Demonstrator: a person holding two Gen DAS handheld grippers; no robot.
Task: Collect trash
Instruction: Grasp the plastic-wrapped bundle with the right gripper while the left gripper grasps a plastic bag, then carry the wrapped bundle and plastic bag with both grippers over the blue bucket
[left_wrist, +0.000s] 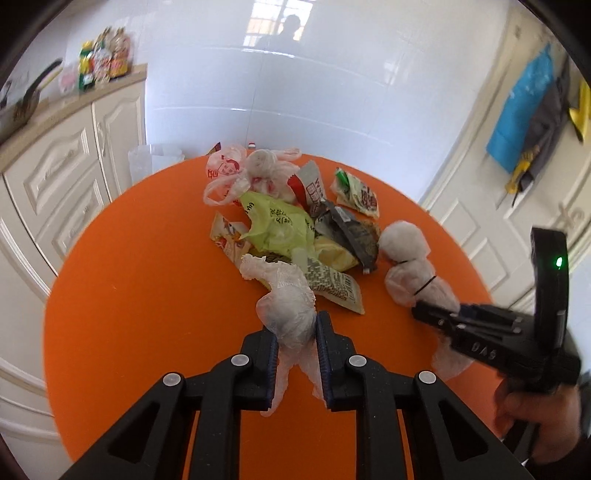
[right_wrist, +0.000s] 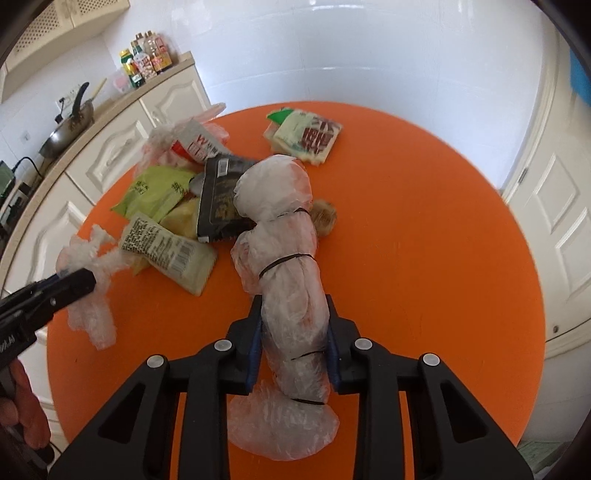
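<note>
White tiled walls enclosed a kitchen, with cream cabinets (left_wrist: 62, 173) along the left side and a panelled door (right_wrist: 554, 206) on the right. On the counter sat a pan (right_wrist: 64, 134) and a cluster of bottles (right_wrist: 146, 61). A blue cloth (left_wrist: 517, 107) hung on the door.

An orange table (left_wrist: 147, 295) filled the middle of both views, round and carrying a heap of trash toward its far-left part.

Largest of the trash was a long bundle (right_wrist: 291, 280) of clear plastic bags bound with black rubber bands, lying lengthwise toward the right camera. The right gripper (right_wrist: 293, 347) was clamped on its near half, fingers pressed against both sides; the bundle's loose end bulged out below the fingers.

Next came a lime-green bag (left_wrist: 277, 225) in the middle of the heap, with a black packet (right_wrist: 219, 195) touching the bundle's far end, and a pink-white bag (left_wrist: 229, 173) at the far edge of the pile. A cream packet (right_wrist: 170, 251) with a barcode lay at the pile's near side. A green-and-white sachet (right_wrist: 306, 136) sat apart, beyond the bundle.

A crumpled glove (left_wrist: 291, 314) of thin clear plastic lay at the near edge of the heap; the left gripper (left_wrist: 295, 339) pinched it between its fingers, its ends trailing down behind.

A small brown ball (right_wrist: 323, 218) rested against the bundle's right side.
</note>
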